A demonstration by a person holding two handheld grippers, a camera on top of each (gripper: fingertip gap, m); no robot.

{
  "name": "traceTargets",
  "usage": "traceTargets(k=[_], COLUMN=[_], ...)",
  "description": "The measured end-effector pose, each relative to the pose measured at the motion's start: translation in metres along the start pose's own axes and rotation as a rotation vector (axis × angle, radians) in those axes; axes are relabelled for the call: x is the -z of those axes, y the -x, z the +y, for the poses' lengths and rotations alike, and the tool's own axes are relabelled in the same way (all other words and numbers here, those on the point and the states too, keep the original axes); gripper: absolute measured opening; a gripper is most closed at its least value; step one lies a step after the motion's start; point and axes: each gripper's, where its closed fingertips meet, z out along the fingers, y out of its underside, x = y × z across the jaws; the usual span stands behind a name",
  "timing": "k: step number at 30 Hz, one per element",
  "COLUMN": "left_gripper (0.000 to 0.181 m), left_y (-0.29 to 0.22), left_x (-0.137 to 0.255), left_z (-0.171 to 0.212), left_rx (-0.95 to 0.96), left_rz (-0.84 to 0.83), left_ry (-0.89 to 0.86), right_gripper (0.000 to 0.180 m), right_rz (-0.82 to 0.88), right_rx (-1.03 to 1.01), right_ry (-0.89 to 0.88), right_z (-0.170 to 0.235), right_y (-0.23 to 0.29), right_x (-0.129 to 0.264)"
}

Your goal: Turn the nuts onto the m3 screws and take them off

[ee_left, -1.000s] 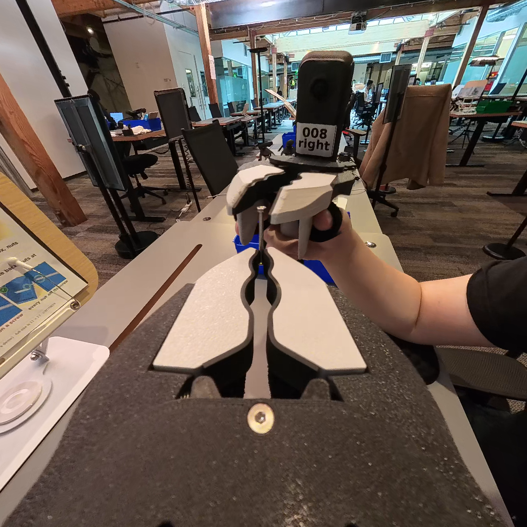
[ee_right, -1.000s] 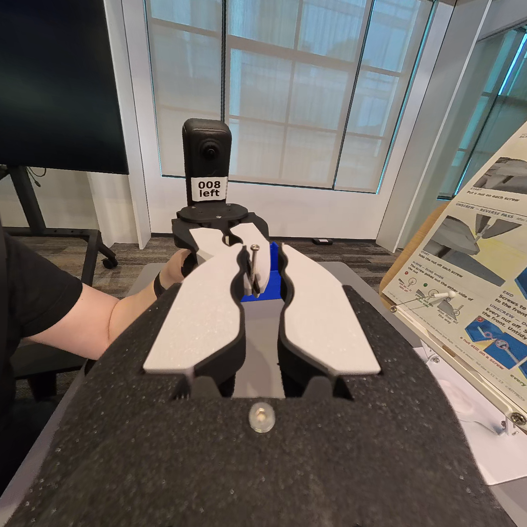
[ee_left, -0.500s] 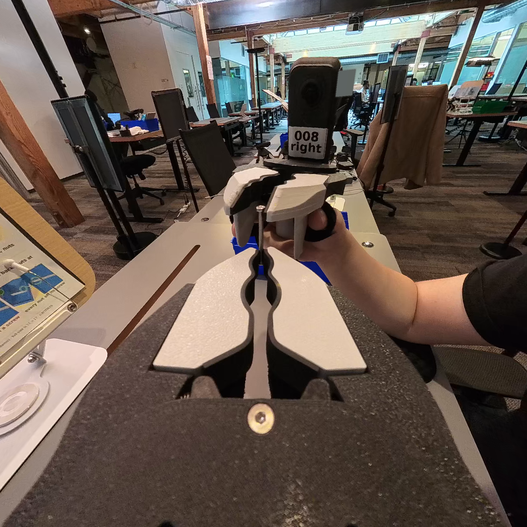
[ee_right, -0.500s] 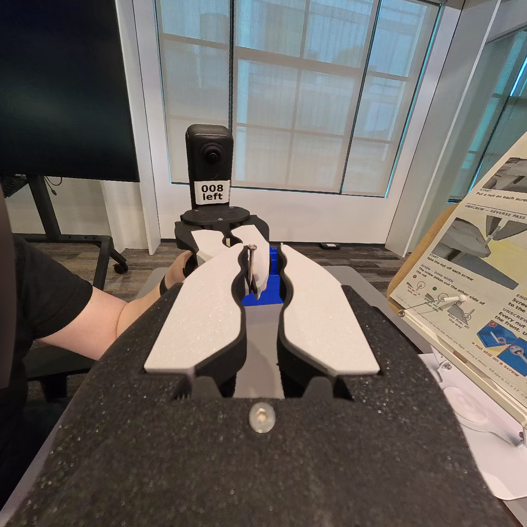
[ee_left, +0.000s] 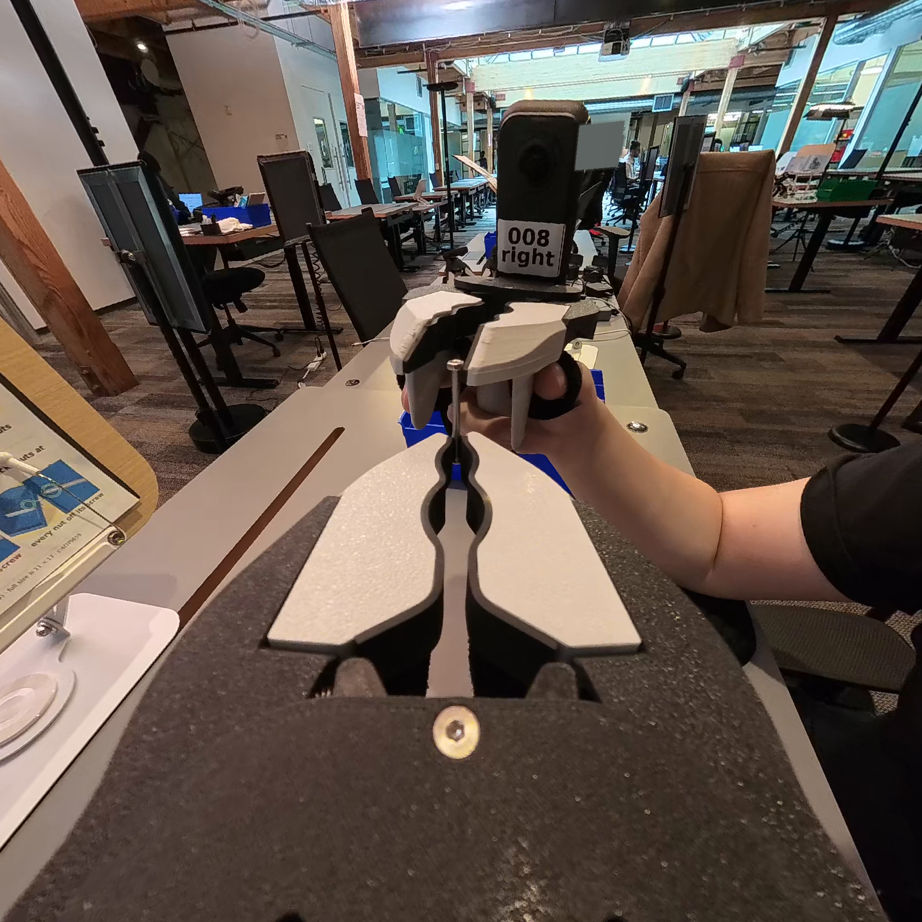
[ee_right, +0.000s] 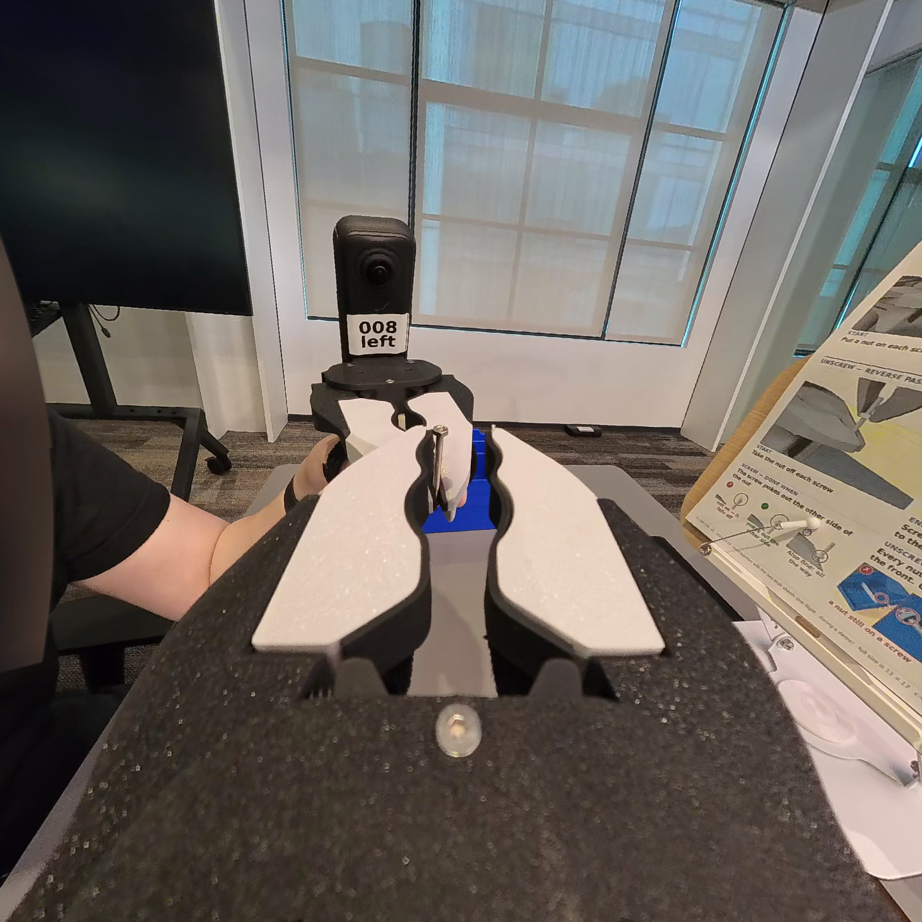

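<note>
My left gripper (ee_left: 455, 445) is shut on a thin silver screw (ee_left: 454, 409) and holds it upright, head up, by its lower end. The right gripper (ee_left: 469, 424) faces it with its jaws apart, one white finger on each side of the screw. In the right wrist view my right gripper (ee_right: 456, 433) is open, and the screw (ee_right: 438, 461) stands just beyond its left fingertip, pinched in the left gripper (ee_right: 444, 501). I see no nut on the screw.
A blue bin (ee_left: 541, 469) sits on the grey table (ee_left: 239, 489) under both grippers; it also shows in the right wrist view (ee_right: 451, 526). An instruction board on a wooden stand (ee_left: 55, 499) (ee_right: 823, 499) stands at the table's side on a white base (ee_left: 90, 658). Chairs and monitor stands lie beyond. The tips of both grippers are at nearly the same place.
The right gripper has drifted slightly left and up around the screw. The left gripper stays shut on the screw, and the right stays open.
</note>
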Motion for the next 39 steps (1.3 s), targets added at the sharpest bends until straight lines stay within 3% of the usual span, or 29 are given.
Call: traceTargets(k=[39], left_gripper=[0.002], left_y=[-0.0028], left_x=[0.0006], left_z=[-0.0008], left_rx=[0.006], left_rz=[0.013], left_ry=[-0.002], right_gripper=[0.016], right_rz=[-0.037], right_rx=[0.013], right_ry=[-0.001], right_z=[0.0024], right_y=[0.0053], right_x=[-0.0018])
